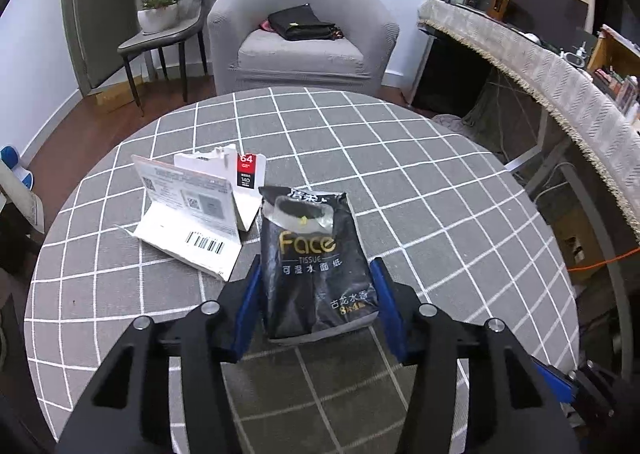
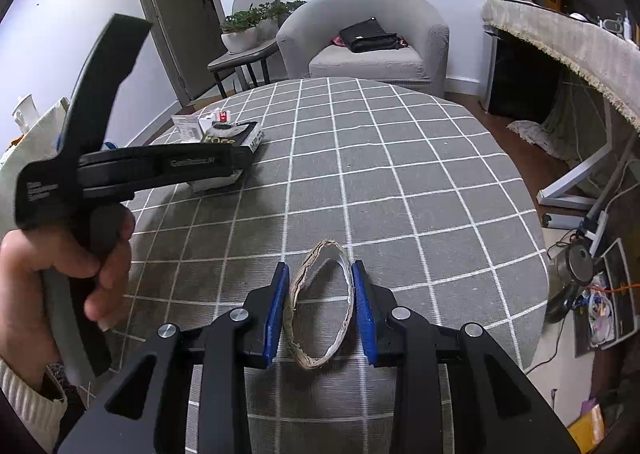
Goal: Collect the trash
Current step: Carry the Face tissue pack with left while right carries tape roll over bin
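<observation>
Left tongs [image 1: 316, 294] straddle, apparently without gripping, the tissue pack [image 1: 314, 258] at lower centre on the desk [image 1: 440, 214]; right tongs [image 2: 320, 306] likewise flank the cardboard ring [image 2: 320, 306]; closing squarely and gently should avoid crushing.

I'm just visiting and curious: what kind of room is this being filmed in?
Most likely a living room in someone's home. A grey armchair with a black bag on it stands behind a round table under a checked cloth, and potted plants sit on a side chair by a door.
</observation>
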### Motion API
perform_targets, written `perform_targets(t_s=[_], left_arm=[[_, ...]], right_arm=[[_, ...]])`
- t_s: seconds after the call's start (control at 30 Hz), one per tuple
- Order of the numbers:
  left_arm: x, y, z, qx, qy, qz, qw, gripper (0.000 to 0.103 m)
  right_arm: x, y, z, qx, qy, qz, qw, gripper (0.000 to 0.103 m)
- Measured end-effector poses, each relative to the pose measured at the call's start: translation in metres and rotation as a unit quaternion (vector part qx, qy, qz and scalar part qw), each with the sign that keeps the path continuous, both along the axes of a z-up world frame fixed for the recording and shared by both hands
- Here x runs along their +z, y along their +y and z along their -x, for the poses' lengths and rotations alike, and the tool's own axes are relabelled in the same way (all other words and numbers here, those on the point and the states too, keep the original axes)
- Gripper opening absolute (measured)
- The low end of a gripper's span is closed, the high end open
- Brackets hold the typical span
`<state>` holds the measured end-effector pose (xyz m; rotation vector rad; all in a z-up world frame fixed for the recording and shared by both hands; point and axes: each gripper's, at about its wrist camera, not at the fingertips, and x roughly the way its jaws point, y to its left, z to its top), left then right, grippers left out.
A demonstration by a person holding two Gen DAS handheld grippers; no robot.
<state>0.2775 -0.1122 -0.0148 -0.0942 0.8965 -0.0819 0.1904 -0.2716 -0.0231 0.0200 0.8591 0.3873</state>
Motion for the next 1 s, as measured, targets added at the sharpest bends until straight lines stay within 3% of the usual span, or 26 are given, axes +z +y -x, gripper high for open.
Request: perform_targets(t_s=[0.5, 0.87, 1.0], left_arm=[[0.048, 0.028, 0.059, -0.008, -0.033, 0.016, 0.9993, 0.055], [0.079, 0.070, 0.098, 0.027, -0.041, -0.034, 0.9982, 0.055], [0.084, 0.092, 0.105, 0.043, -0.042, -0.034, 0.9976, 0.055]], right_arm=[[0.028, 0.038, -0.005, 0.026, -0.012, -0.028, 0.999, 0.032], [0.041, 0.064, -0.014, 0.048, -0.001, -0.050, 0.998, 0.032], [0.048, 0.087, -0.014, 0.059, -0.004, -0.052, 0.997, 0.032]])
